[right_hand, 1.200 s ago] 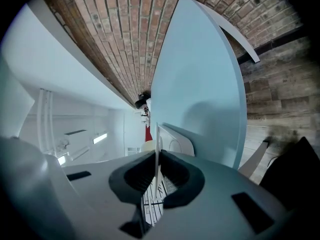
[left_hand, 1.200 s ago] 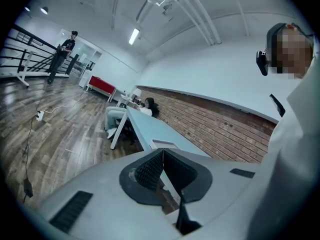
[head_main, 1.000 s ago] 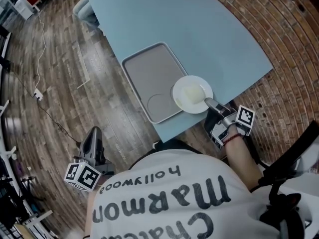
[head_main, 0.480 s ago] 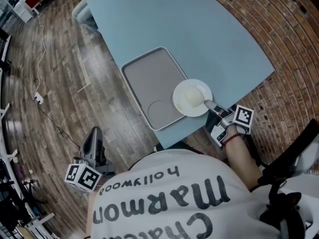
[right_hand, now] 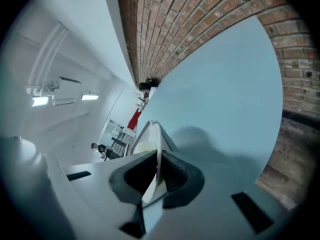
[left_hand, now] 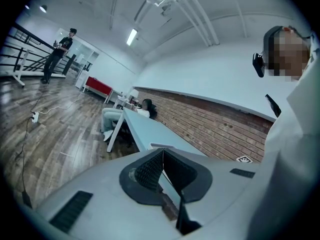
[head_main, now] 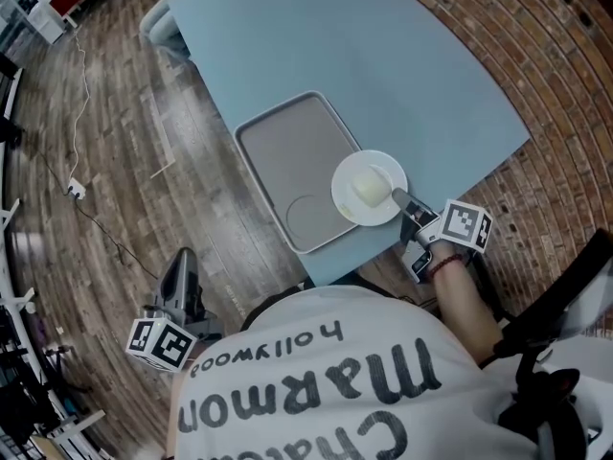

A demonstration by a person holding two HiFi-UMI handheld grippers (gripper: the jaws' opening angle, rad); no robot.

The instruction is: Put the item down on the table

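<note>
- White and smooth, the round plate point(head_main: 346, 199) has a thin raised rim and no long axis. A pale, soft-looking lump point(head_main: 370, 185) sits at its middle.
- The right gripper point(head_main: 400, 197) has its jaws closed on the plate's near-right rim. In the right gripper view the rim point(right_hand: 153, 136) runs edge-on between the ribbed dark pads, so the plate lies straight ahead of the jaws.
- The plate lies partly over the near right corner of the grey tray point(head_main: 283, 142) and partly over bare tabletop, close to the near edge. I cannot tell whether it touches either one.
- The tray is matte and rectangular, with rounded corners and a round recess by its near edge.
- The pale blue table point(head_main: 383, 56) is flat and plain, with open surface just right of the tray. Setting the plate there likely means a short move off the tray.
- The left gripper point(head_main: 181, 259) hangs low over the wooden floor, well apart from the table. Its jaws are pressed together on nothing, so the right hand is the nearer one.
</note>
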